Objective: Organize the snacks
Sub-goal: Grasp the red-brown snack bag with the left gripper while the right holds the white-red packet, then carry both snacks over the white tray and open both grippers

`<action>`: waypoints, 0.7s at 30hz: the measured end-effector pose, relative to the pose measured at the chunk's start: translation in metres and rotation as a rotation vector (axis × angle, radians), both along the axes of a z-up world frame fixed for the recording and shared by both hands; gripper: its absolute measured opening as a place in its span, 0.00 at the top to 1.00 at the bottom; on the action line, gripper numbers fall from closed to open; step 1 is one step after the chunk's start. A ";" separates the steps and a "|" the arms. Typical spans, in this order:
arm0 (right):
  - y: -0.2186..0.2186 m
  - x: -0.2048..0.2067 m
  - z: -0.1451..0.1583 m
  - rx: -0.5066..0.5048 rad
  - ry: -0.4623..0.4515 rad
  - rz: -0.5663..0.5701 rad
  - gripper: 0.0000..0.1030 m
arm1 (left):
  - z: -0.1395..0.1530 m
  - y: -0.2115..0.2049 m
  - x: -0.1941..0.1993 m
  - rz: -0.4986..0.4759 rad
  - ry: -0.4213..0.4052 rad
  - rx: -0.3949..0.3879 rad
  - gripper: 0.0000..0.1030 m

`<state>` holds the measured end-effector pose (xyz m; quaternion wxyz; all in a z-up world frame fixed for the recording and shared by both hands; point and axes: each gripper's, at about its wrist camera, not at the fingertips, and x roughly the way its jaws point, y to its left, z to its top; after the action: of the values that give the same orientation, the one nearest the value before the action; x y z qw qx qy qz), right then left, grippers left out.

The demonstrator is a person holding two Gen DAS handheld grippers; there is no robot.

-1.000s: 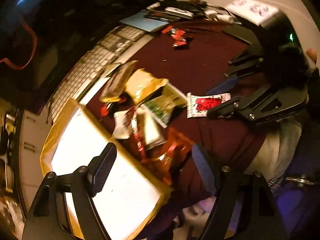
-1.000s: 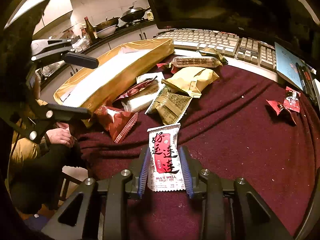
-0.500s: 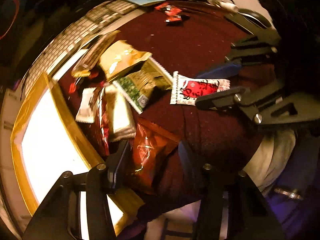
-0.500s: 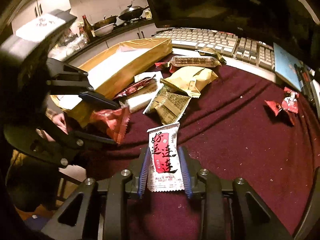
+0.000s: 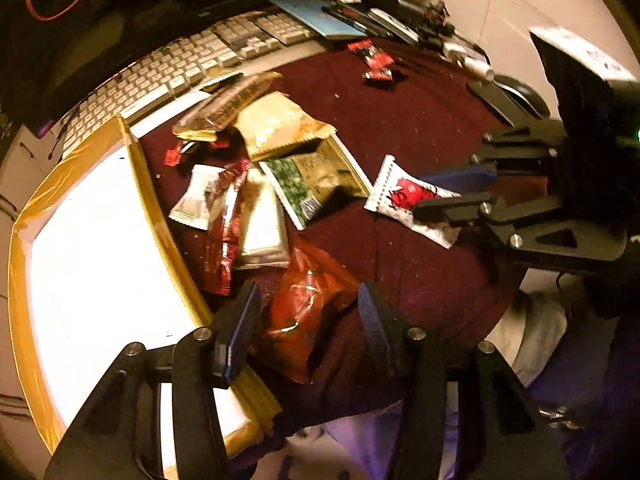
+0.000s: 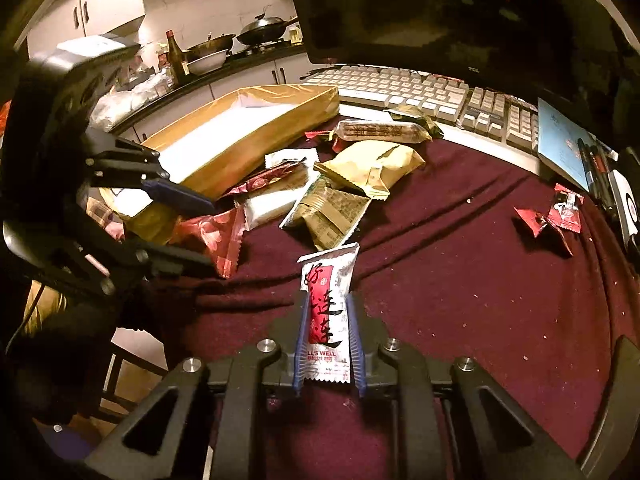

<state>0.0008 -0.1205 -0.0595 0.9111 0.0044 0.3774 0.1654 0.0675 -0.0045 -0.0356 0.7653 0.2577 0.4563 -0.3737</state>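
Note:
A white-and-red sachet (image 6: 326, 280) stands up from the dark red cloth between the pads of my right gripper (image 6: 329, 304). Its jaws are closing and pinch the sachet narrow. In the left wrist view the same sachet (image 5: 400, 200) juts out of the right gripper (image 5: 420, 192). My left gripper (image 5: 307, 292) points steeply down, both pads against a crinkled red snack bag (image 5: 308, 316) at the near table edge. The right wrist view shows the left gripper (image 6: 208, 232) around that bag (image 6: 216, 236). Beside it lies a gold-rimmed box (image 5: 152, 200) with a white inside.
More packs are piled by the box: a yellow one (image 5: 280, 128), a green one (image 5: 312, 184), a long brown bar (image 6: 380, 132). Small red wrappers (image 6: 560, 212) lie far right. A keyboard (image 6: 400, 88), a monitor (image 6: 440, 20), pens and a mouse (image 5: 520, 92) line the far edge.
My left gripper rolled and came down over the red bag, its jaws narrowing from wide open onto it. The right jaws tightened on the sachet, which buckled and tipped upright.

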 end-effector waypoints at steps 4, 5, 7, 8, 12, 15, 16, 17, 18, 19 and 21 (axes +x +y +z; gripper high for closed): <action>-0.003 -0.001 0.006 0.049 -0.005 0.001 0.82 | -0.006 -0.004 0.000 0.001 -0.020 0.026 0.52; -0.004 0.000 0.007 0.055 -0.006 -0.005 0.82 | -0.007 -0.006 -0.002 0.002 -0.030 0.033 0.53; -0.005 0.001 0.007 0.062 0.004 -0.012 0.82 | -0.007 -0.005 -0.003 0.015 -0.025 0.023 0.64; -0.006 0.001 0.008 0.065 0.002 -0.014 0.82 | -0.007 -0.004 -0.004 0.038 -0.033 0.022 0.66; -0.008 0.002 0.012 0.081 0.003 -0.030 0.82 | -0.005 -0.002 -0.006 0.156 -0.042 0.000 0.78; -0.011 0.001 0.018 0.093 -0.007 -0.045 0.82 | 0.006 0.004 -0.006 0.236 -0.020 -0.053 0.83; -0.012 0.001 0.020 0.101 -0.014 -0.048 0.82 | 0.009 0.007 -0.006 0.250 -0.001 -0.085 0.83; -0.012 0.001 0.022 0.110 -0.018 -0.051 0.82 | 0.013 0.009 -0.007 0.249 0.013 -0.120 0.83; -0.013 0.001 0.023 0.114 -0.015 -0.055 0.82 | 0.018 0.010 -0.010 0.252 0.005 -0.142 0.83; -0.013 0.001 0.024 0.119 -0.015 -0.060 0.82 | 0.021 0.011 -0.012 0.261 -0.007 -0.151 0.83; -0.014 0.001 0.025 0.128 -0.018 -0.067 0.82 | 0.032 0.014 -0.016 0.302 -0.023 -0.173 0.83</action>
<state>0.0021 -0.1341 -0.0344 0.9174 0.0738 0.3575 0.1585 0.0515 0.0095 -0.0040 0.8373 0.1236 0.4472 -0.2894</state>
